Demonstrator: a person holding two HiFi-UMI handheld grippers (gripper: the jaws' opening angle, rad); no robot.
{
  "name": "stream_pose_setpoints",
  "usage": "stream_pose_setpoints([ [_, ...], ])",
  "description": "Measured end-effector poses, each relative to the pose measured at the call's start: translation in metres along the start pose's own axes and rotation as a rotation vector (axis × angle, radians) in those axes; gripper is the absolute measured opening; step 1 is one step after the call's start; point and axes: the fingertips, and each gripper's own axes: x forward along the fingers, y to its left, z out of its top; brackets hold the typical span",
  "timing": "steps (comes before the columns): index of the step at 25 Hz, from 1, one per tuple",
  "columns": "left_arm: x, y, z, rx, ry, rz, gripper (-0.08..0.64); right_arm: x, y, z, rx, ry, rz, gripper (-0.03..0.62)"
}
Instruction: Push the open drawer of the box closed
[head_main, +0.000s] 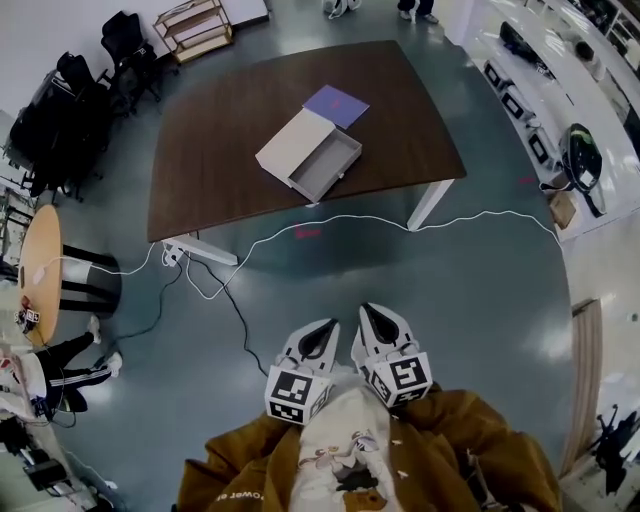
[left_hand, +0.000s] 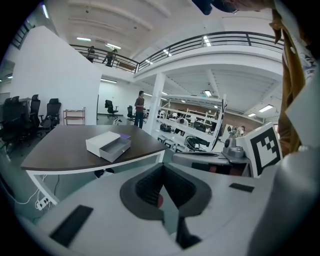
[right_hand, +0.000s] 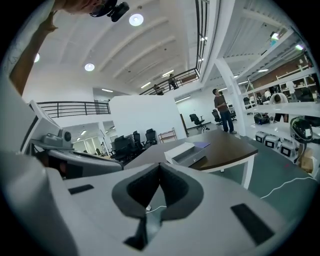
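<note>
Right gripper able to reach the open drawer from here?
Probably not yet: the right gripper is close to the person, with floor and a cable before the table. The open drawer faces it, unblocked.

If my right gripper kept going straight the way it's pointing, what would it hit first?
Nothing close. The right gripper, shut and empty, points over open floor toward the table; that is likely first, just left of the box, though depth is unclear.

Dark wooden table (head_main: 215, 175) on grey-green floor (head_main: 480, 300) (black chairs (head_main: 62, 118) at left)
</note>
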Motion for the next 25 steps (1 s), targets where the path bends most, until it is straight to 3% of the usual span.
stream_pose_setpoints([
  [8, 0.043, 0.026, 0.022, -0.037, 0.022, 0.043, 0.006, 0.035, -0.041, 0.012, 0.034, 0.021, 0.01, 0.006],
  [19, 0.115, 0.092, 0.055, -0.063, 0.037, -0.02, 0.006, 0.114, -0.087, 0.034, 0.04, 0.028, -0.061, 0.006],
  [25, 0.159, 0.148, 0.093, 0.02, 0.019, -0.061, 0.006, 0.179, -0.111, 0.051, 0.018, 0.051, -0.127, 0.006],
])
